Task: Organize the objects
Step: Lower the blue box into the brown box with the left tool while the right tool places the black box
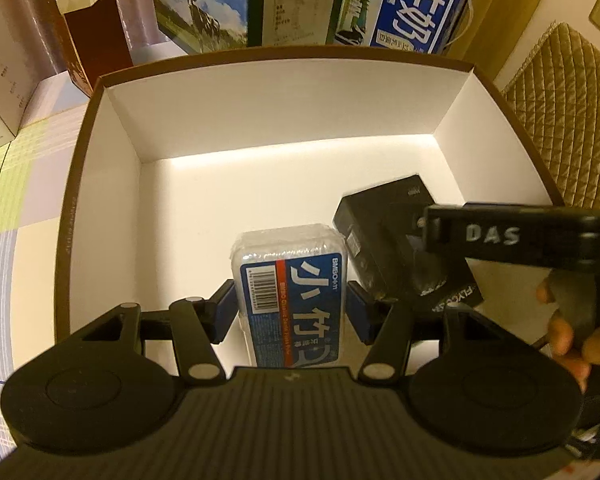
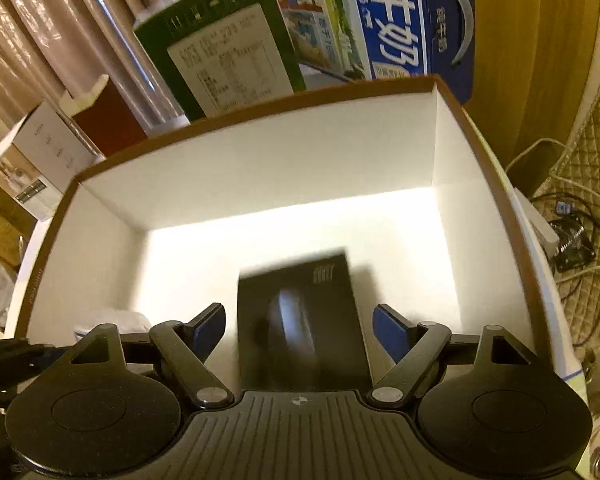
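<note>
Inside the open box point(image 1: 100, 128), the left gripper point(image 1: 290, 312) straddles the toothpick pack point(image 1: 290, 280), grip uncertain; the right gripper point(image 2: 298, 332), spread wide, frames the black carton point(image 2: 300, 320), risking a collision

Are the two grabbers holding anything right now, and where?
The left gripper looks closed on the clear toothpick box, pads on its long sides. The right gripper is open around the black box, not touching it.
</note>
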Action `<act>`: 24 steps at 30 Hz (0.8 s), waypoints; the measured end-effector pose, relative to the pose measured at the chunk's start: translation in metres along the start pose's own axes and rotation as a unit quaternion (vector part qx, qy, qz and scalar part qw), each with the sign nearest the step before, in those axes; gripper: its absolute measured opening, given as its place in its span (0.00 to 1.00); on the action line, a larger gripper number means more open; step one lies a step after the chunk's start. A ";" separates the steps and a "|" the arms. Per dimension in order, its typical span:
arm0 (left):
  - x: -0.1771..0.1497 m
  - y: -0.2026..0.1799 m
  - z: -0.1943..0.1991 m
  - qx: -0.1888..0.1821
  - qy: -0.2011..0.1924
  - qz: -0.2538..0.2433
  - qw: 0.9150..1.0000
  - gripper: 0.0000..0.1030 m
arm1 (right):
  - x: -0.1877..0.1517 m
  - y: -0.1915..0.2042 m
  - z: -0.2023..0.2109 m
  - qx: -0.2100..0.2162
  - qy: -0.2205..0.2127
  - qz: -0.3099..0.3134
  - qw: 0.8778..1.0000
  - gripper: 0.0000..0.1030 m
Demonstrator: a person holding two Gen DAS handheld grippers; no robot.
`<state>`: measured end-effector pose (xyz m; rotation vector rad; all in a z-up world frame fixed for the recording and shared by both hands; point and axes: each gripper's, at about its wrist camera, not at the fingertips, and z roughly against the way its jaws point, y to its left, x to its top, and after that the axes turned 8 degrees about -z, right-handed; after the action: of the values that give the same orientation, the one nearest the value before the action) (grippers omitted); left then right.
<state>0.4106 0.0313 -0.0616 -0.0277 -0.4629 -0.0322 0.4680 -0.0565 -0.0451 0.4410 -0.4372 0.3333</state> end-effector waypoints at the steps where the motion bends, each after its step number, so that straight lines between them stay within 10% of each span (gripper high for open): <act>1: 0.000 0.000 -0.001 -0.001 0.002 0.001 1.000 0.52 | 0.000 0.000 0.003 -0.003 -0.002 0.004 1.000 0.78; 24: -0.008 0.005 0.021 0.023 -0.012 0.002 1.000 0.80 | -0.021 -0.006 0.060 0.050 -0.032 0.030 0.998 0.88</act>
<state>0.3943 0.0373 -0.0462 0.0169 -0.4864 -0.0174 0.4327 -0.0948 -0.0083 0.5387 -0.4981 0.4023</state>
